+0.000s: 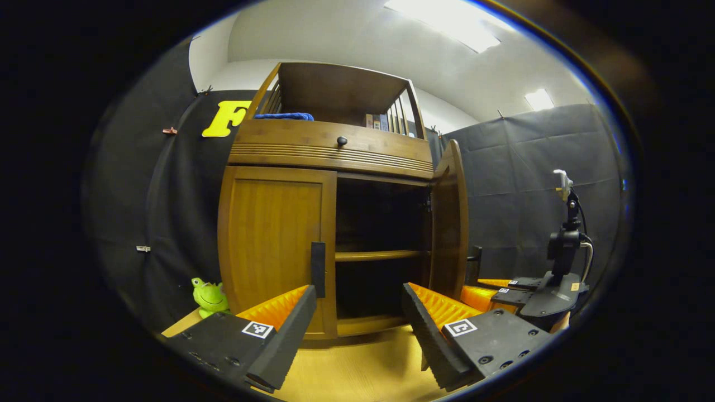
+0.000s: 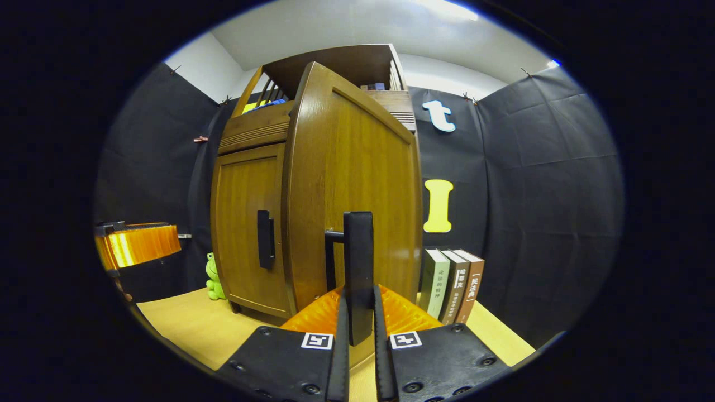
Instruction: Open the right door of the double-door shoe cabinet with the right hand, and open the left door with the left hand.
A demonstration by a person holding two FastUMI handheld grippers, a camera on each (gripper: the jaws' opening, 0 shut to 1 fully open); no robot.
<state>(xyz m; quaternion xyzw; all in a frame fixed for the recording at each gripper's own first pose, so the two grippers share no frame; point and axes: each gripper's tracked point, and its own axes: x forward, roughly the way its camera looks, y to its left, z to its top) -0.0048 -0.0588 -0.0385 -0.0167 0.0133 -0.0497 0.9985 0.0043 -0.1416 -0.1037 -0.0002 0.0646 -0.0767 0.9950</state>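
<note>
The wooden shoe cabinet (image 1: 329,151) stands on a table. In the left gripper view its right door (image 1: 449,223) is swung out, showing dark shelves, while the left door (image 1: 273,240) stays closed with its dark handle (image 1: 318,269). My left gripper (image 1: 357,298) is open in front of the cabinet, its left finger close below that handle. In the right gripper view my right gripper (image 2: 357,312) is shut on the right door's dark vertical handle (image 2: 357,262), and the right door (image 2: 357,190) stands wide toward the camera. The left door (image 2: 246,229) and its handle (image 2: 265,239) show behind it.
A green frog toy (image 1: 209,296) sits left of the cabinet. Three books (image 2: 452,285) stand upright right of it. A drawer with a knob (image 1: 342,141) and an open top shelf holding something blue (image 1: 285,116) are above the doors. Black cloth walls surround the light table (image 2: 190,324).
</note>
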